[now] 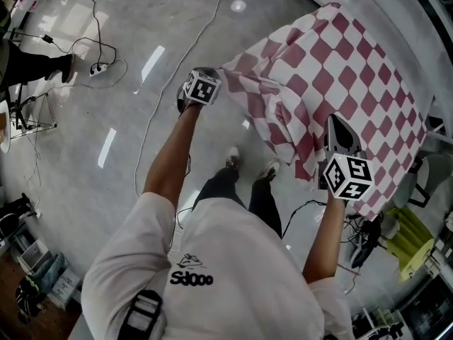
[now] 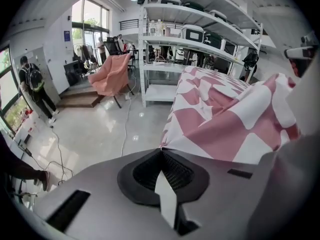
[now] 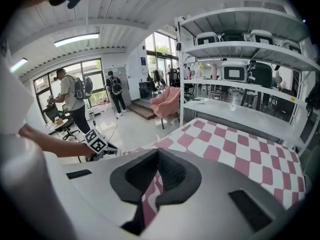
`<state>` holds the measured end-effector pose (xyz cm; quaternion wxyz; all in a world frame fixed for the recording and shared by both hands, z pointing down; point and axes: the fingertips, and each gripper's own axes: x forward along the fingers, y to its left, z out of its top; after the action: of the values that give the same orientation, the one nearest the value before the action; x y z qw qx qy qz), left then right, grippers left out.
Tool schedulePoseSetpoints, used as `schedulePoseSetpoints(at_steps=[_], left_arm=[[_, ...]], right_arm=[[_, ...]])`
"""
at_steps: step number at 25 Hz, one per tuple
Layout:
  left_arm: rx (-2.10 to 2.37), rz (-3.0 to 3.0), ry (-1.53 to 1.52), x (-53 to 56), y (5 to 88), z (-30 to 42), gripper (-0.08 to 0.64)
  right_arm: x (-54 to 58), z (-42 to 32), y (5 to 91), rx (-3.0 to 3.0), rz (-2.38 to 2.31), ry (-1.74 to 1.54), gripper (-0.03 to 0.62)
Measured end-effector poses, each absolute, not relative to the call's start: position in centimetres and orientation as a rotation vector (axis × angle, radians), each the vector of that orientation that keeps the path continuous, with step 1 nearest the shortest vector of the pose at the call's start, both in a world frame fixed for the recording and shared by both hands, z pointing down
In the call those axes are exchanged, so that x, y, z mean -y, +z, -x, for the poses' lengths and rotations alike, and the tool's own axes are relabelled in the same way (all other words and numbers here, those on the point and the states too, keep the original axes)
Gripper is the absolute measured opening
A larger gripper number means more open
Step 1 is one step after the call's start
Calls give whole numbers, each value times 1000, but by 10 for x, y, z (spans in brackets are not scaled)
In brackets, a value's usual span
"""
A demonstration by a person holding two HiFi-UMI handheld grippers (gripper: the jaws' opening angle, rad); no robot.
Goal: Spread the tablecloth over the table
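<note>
Left gripper (image 1: pixel 216 74) is pinching a corner of the tablecloth (image 1: pixel 333 55), and the right gripper (image 1: pixel 338 129) is clamping its near edge. The far part's already lying over the table. The near part's hanging bunched, so I'm guessing flattening and letting go are left.

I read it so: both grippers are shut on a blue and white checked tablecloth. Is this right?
Only the colour is wrong: the tablecloth is red and white checked, as the head view shows. The left gripper and the right gripper are both shut on it.
</note>
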<state>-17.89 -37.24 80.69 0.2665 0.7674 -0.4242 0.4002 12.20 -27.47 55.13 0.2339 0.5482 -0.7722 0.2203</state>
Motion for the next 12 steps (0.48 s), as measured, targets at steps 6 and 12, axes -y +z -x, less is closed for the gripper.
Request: schedulePoseSetpoints(at_steps=[6,12], left_arm=[[1207,-1998,1025,378,817,187,29],[1253,-1983,1006,395,818,212,29]], right_arm=[[292,-96,567,2144,-1415,597,15],[306,-61,577,2172,-1337,583,15]])
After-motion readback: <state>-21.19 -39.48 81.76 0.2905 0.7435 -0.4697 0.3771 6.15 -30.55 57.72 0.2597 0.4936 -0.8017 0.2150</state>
